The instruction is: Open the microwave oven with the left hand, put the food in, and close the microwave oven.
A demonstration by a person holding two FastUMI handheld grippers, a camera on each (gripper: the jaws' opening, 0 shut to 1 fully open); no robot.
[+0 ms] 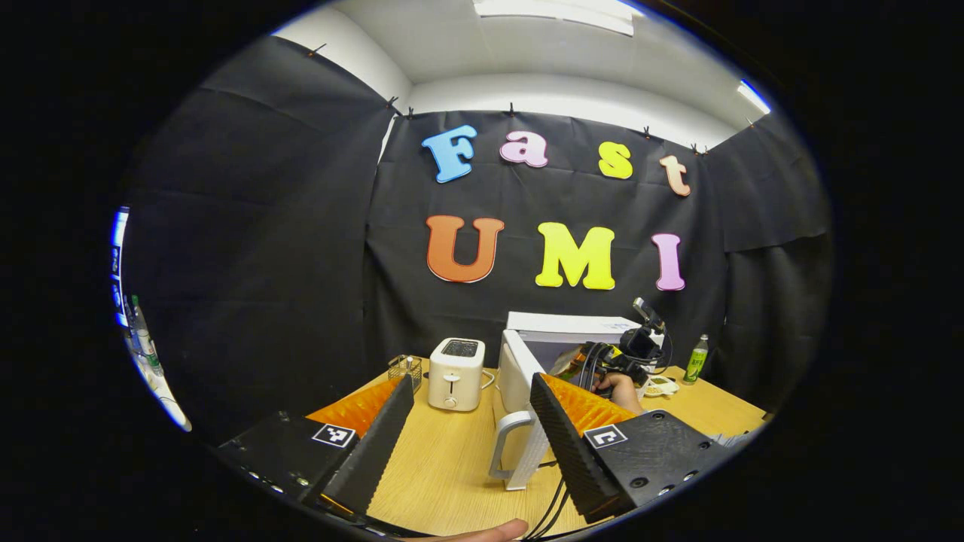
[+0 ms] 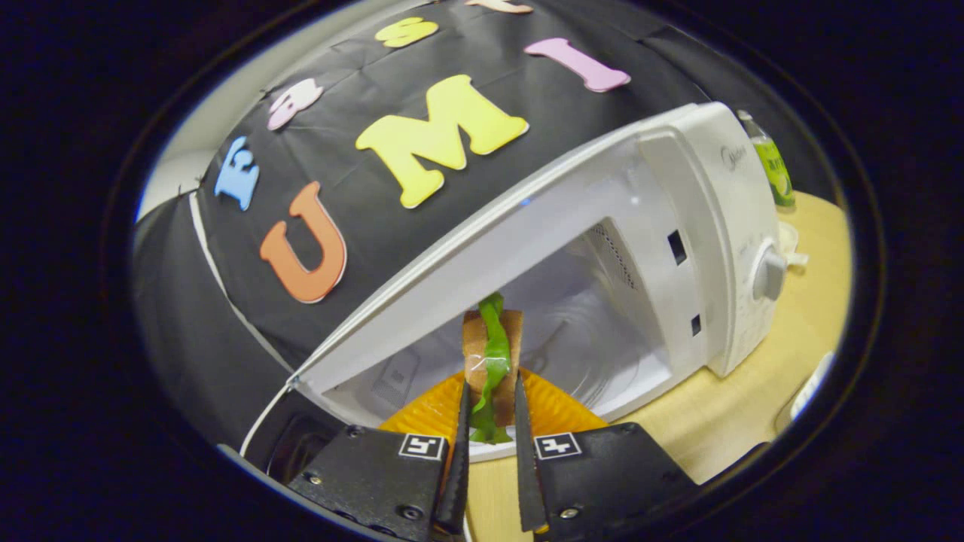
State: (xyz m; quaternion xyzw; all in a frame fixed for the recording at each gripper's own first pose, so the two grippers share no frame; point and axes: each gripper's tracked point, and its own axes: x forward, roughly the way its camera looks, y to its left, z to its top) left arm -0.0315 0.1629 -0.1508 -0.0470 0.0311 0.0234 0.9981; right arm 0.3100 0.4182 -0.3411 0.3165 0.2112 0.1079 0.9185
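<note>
Wooden bench [image 1: 452, 459], microwave [image 2: 708, 226] door [image 1: 520, 384] open; right hand-held gripper [image 2: 489, 421] clamps sandwich [image 2: 493, 354] at cavity mouth (mid-insertion); left hand-held gripper [image 1: 471, 421] wide, empty; next: set down, release.

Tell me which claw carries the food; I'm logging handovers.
The right claw: its fingers press a sandwich at the open microwave. The left claw is spread wide with nothing between, near the toaster.
</note>
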